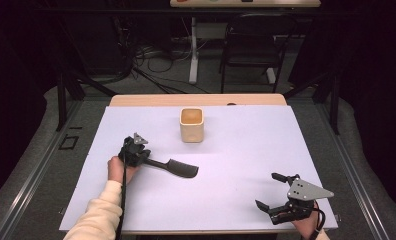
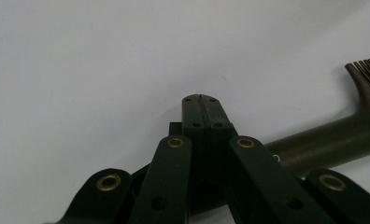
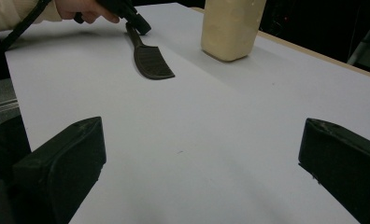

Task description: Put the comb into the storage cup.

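A dark comb (image 1: 178, 168) (image 3: 150, 60) lies flat on the white sheet, left of centre, with its handle (image 2: 332, 142) pointing left. My left gripper (image 1: 147, 159) (image 2: 202, 100) (image 3: 138, 23) sits over the handle's end, jaws pressed together with nothing between the tips. The handle passes under its right linkage. A cream square cup (image 1: 191, 125) (image 3: 230, 28) stands upright at the sheet's far middle. Near the front right corner, my right gripper (image 1: 267, 190) (image 3: 204, 140) stands wide open and holds nothing.
The white sheet (image 1: 246, 150) covers most of the wooden table (image 1: 196, 100), whose far edge shows behind it. A black chair (image 1: 253, 40) and floor cables lie beyond the table. A cream sleeve (image 1: 98, 215) comes in at the front left.
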Demonstrator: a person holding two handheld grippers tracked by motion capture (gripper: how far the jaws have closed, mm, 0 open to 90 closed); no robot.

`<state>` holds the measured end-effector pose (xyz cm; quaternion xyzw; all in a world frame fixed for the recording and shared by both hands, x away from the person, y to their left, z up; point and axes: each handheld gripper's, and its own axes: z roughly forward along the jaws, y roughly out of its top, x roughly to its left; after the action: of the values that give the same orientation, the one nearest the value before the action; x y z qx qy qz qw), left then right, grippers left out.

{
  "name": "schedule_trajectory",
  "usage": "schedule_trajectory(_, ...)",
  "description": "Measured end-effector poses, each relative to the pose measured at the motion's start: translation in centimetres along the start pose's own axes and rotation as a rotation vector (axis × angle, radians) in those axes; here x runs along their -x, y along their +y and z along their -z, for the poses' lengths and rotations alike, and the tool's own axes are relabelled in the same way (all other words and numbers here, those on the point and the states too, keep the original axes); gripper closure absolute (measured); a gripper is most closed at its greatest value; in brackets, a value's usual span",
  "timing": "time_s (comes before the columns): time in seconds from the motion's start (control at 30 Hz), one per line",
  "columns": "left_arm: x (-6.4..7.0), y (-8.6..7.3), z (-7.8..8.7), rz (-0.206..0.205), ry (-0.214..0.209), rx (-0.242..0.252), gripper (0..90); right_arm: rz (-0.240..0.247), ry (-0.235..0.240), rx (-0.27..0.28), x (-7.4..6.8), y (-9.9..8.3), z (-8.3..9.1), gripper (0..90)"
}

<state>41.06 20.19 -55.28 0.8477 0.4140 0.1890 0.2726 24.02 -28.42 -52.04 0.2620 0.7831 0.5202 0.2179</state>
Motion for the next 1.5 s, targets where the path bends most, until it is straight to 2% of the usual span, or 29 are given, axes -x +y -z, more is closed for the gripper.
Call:
schedule_trajectory(0.5, 0.6, -0.3, 0.5, -0.016, -0.015, -0.013, 89.6, -0.004, 0.000, -0.003, 0.0, 0.0, 0.0, 0.4)
schedule_trajectory(0.67, 0.8, -0.4, 0.7, -0.036, -0.020, -0.023, 89.6, -0.005, 0.000, -0.004, 0.0, -0.1, -0.1, 0.4)
schedule_trajectory(1.37, 1.3, -0.7, 1.3, -0.037, -0.030, -0.028, 89.5, -0.004, 0.002, -0.008, 0.0, -0.1, -0.1, 0.4)
schedule_trajectory(1.5, 1.4, -1.0, 1.5, -0.047, -0.030, -0.031, 89.4, -0.005, 0.002, -0.008, 0.0, -0.1, -0.1, 0.4)
